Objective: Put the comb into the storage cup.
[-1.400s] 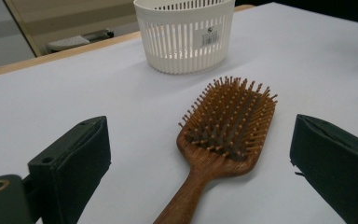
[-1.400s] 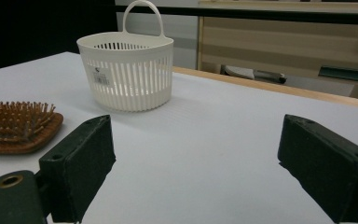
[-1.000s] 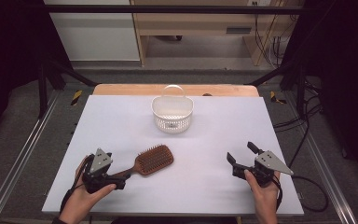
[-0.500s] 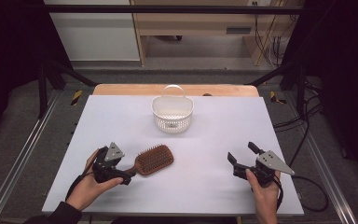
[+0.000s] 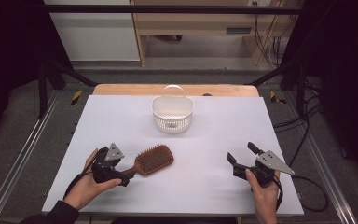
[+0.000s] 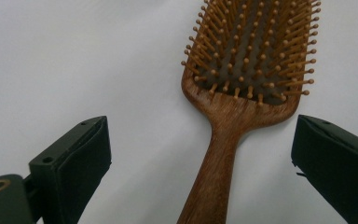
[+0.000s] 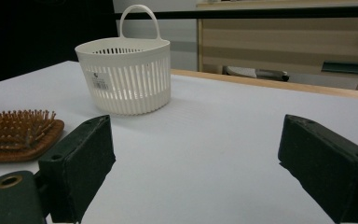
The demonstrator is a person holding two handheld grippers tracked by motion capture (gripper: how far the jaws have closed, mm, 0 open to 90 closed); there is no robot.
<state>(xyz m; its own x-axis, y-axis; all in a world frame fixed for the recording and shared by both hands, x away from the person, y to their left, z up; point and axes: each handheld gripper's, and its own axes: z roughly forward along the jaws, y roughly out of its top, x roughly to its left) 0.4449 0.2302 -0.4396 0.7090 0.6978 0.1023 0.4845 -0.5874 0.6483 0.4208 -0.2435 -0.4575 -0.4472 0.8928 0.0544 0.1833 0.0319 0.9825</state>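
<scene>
One white bench (image 5: 121, 121) carries a slotted basket (image 5: 172, 114) at the far middle and a wooden hairbrush (image 5: 151, 161) nearer. The left gripper (image 6: 200, 154) straddles the brush handle, fingers wide, not touching. The right gripper (image 5: 242, 161) gapes empty.

A white basket (image 5: 172, 114) stands upright at the far middle of the table (image 5: 223, 140). Its handle arches over the top, and a small label faces this way.

Brown wooden hairbrush (image 5: 154, 160) with tan bristles, white slotted basket (image 5: 172, 112) beyond it, pale lilac-white table (image 5: 214, 140), black-jawed grippers
</scene>
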